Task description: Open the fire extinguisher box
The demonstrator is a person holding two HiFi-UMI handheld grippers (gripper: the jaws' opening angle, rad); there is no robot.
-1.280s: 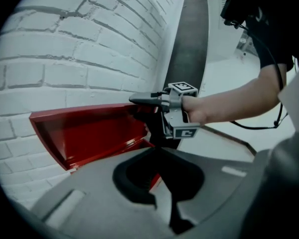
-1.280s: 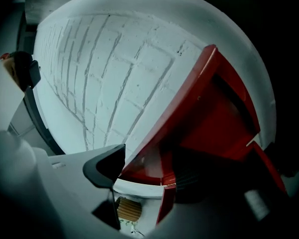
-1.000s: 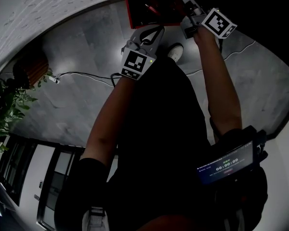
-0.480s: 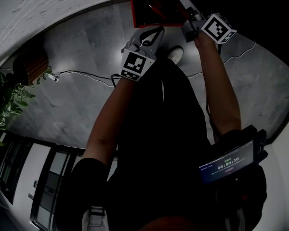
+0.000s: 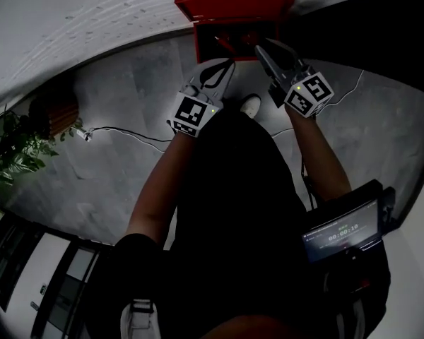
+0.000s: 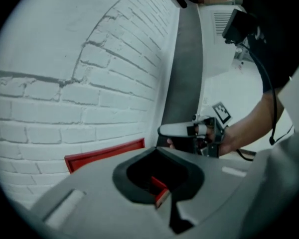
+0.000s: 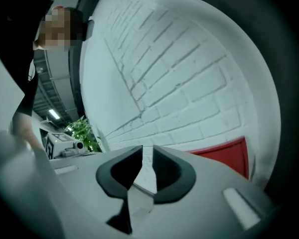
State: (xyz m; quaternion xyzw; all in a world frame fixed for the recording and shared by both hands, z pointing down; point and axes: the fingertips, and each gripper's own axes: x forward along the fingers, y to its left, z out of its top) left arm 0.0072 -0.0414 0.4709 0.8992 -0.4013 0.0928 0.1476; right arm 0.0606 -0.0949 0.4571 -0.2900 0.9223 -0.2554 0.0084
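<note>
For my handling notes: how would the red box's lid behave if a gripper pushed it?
The lid looks like a flat rigid panel, so probably stiff, not floppy. It seems to stand open near the brick wall, so a push might swing it shut.

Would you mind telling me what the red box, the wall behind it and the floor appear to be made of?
The red box is probably painted sheet metal: flat, thin-edged panels with an even red coat. The wall is brick painted matt white; staggered mortar joints show through. The floor is likely polished concrete or stone slabs: mottled grey with faint straight seams.
</note>
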